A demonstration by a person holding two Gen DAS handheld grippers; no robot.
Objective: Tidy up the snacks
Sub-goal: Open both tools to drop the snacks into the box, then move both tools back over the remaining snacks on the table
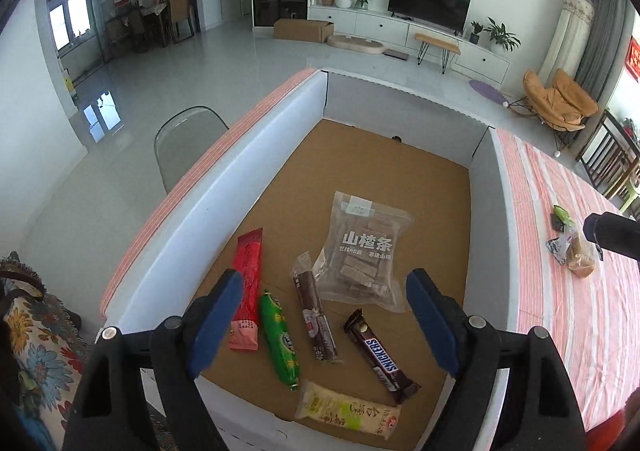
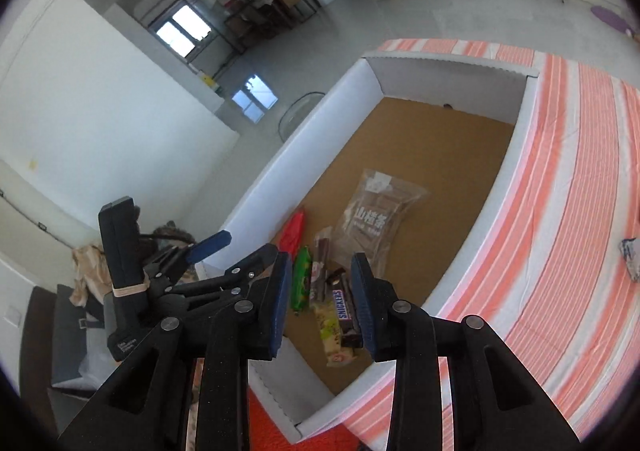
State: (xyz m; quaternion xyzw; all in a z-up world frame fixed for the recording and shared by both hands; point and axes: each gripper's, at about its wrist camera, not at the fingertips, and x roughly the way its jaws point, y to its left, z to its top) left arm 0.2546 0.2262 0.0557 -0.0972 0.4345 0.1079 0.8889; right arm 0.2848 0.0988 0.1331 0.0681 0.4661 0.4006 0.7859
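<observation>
Six snacks [image 1: 362, 251] lie inside the white box [image 1: 192, 211]; a few wrapped snacks [image 1: 572, 251] remain on the striped cloth right of it. Left gripper [image 1: 324, 321] wide apart, right gripper [image 2: 322, 299] partly apart, both empty.

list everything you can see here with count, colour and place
box: 1, white walls, brown floor, on table
Snickers bar: 1, brown, box floor, near right
clear bag: 1, brown sticks, box middle
red packet: 1, box left
green packet: 1, beside red packet
brown stick packet: 1, beside clear bag
pale packet: 1, yellowish, nearest box wall
tablecloth: 1, pink-white striped
loose snacks: about three, mixed, on tablecloth right of box
left gripper: 1, blue fingers, open above box
right gripper: 1, blue fingers, partly open, empty
</observation>
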